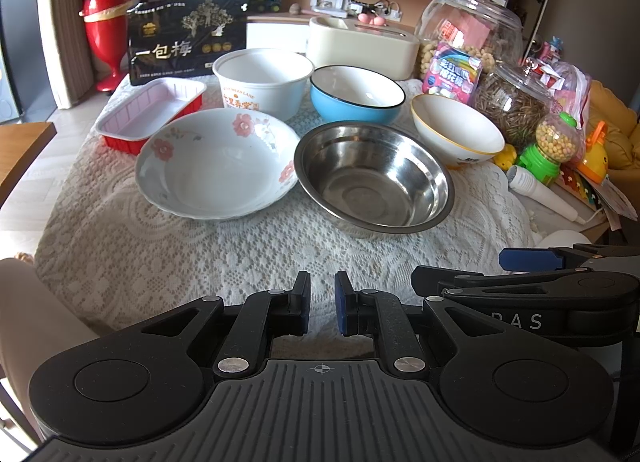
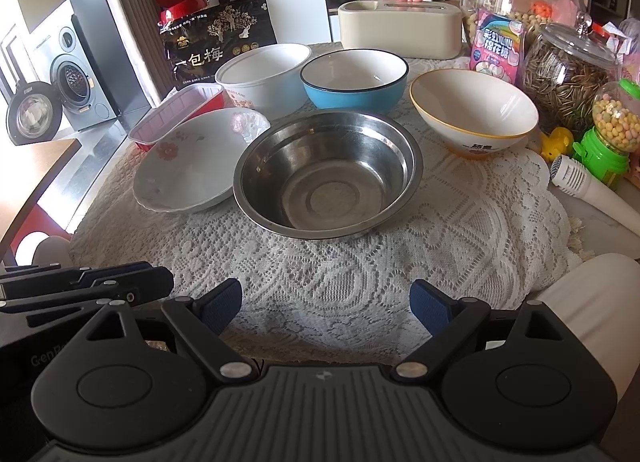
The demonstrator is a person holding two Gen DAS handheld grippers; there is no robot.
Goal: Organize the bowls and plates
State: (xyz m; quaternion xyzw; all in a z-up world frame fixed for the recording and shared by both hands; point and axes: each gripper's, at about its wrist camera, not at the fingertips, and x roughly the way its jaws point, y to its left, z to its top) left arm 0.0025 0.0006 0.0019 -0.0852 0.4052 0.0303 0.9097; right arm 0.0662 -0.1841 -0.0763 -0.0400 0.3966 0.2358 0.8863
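A worktop (image 2: 340, 282) covered with a white lace cloth carries six empty vessels in two loose rows. In the near row, a wide white porcelain bowl with pink flower prints (image 1: 216, 163) sits at the left, and a round stainless steel bowl (image 1: 374, 177) stands just beside it on the right; in the right wrist view the steel rim overlaps the flowered one, so I cannot tell whether they touch. Farther right, set slightly back, stands a white bowl with a yellow rim (image 1: 456, 129).

In the far row, from left to right: a rectangular red plastic tray with a pale pink inside (image 1: 150, 113), a tall white paper tub with orange lettering (image 1: 262, 77) and a blue enamel bowl with a white inside and dark rim (image 1: 356, 91). All stand upright with mouths up.

Behind them lean a black snack bag with gold print (image 1: 186, 39) and a cream box (image 1: 360, 43); glass jars of snacks (one holding sunflower seeds (image 1: 510, 105)) crowd the right edge.

The left claw (image 1: 322, 302) hovers over bare cloth at the near edge, its blue pads drawn nearly together with nothing between them. The right claw (image 2: 326, 306) hovers alongside it, jaws spread wide and empty, well apart from the steel bowl.
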